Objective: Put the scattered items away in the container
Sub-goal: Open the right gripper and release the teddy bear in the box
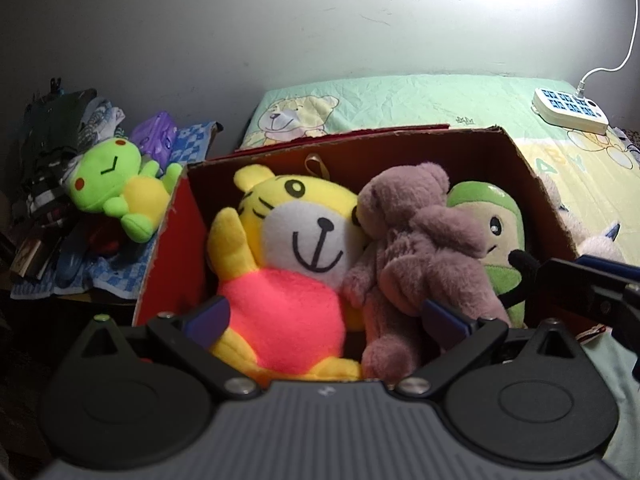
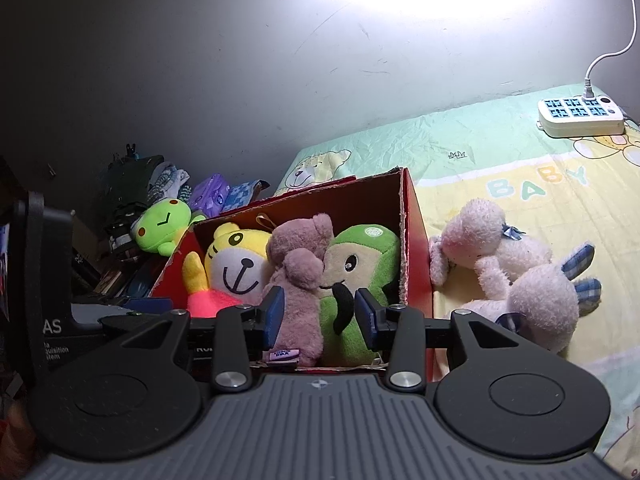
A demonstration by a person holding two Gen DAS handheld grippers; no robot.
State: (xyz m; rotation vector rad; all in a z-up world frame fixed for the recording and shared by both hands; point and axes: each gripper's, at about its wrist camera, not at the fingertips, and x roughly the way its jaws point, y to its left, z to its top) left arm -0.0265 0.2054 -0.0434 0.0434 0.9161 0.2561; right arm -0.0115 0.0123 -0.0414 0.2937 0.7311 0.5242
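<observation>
Left wrist view: the left gripper (image 1: 326,320) hangs over the near end of the cardboard box (image 1: 532,184), fingers spread wide with nothing between the pads. The yellow tiger plush (image 1: 292,248) lies below them, with the brown bear plush (image 1: 416,248) leaning against it and the green plush (image 1: 496,224) wedged against the right wall. The box is nearly full. A lime frog plush (image 1: 116,184) rests outside the box on a cluttered side surface to the left. Risk: a low finger could snag the tiger or bear and drag it back out over the near wall.

Right wrist view: the right gripper (image 2: 319,316) sits at the near rim of the box (image 2: 416,240), fingers partly closed. The bear (image 2: 300,280) and the green plush (image 2: 360,264) appear between them; whether the pads press on either cannot be told. Risk: if the bear is pinched, withdrawing would pull it out again. A pink rabbit plush (image 2: 508,268) lies on the bed (image 2: 500,152) just beside the right wall, still to be collected. Risk: little free space remains, so forcing it in may tip the box or push a toy out
</observation>
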